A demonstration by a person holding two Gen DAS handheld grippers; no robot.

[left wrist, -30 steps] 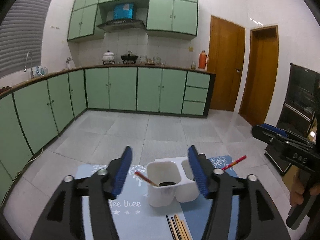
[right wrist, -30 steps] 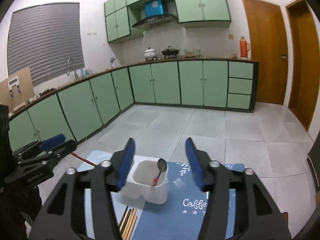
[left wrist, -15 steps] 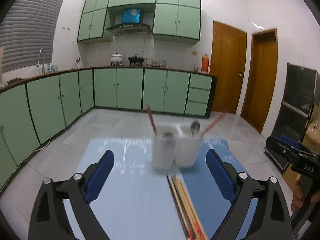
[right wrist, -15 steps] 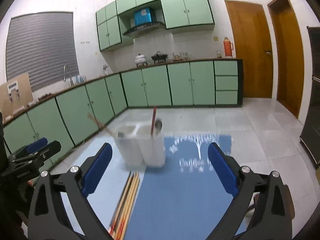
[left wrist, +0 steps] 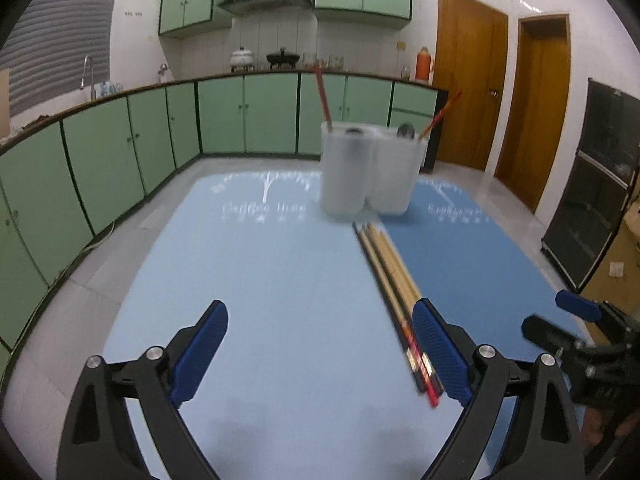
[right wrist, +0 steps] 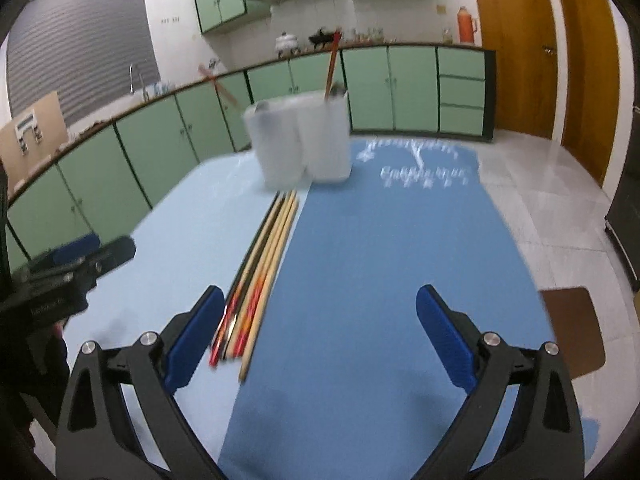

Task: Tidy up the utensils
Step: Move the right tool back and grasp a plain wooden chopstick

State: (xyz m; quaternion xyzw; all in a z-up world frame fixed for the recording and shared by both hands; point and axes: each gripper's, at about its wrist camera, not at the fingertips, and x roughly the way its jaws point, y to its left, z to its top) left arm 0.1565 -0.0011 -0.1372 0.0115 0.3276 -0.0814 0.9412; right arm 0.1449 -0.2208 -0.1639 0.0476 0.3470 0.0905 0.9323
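You have lowered both grippers toward the mat and spread their jaws wide: the left gripper [left wrist: 320, 350] and right gripper [right wrist: 320, 336] are empty, ready for a pickup. The chopsticks [right wrist: 262, 268] lie bundled just before the white utensil holder [right wrist: 300, 140], which already holds a few utensils.

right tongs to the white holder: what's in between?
In the right wrist view, bare blue mat lies between the open right tongs and the white holder; the chopstick bundle runs along the left side.
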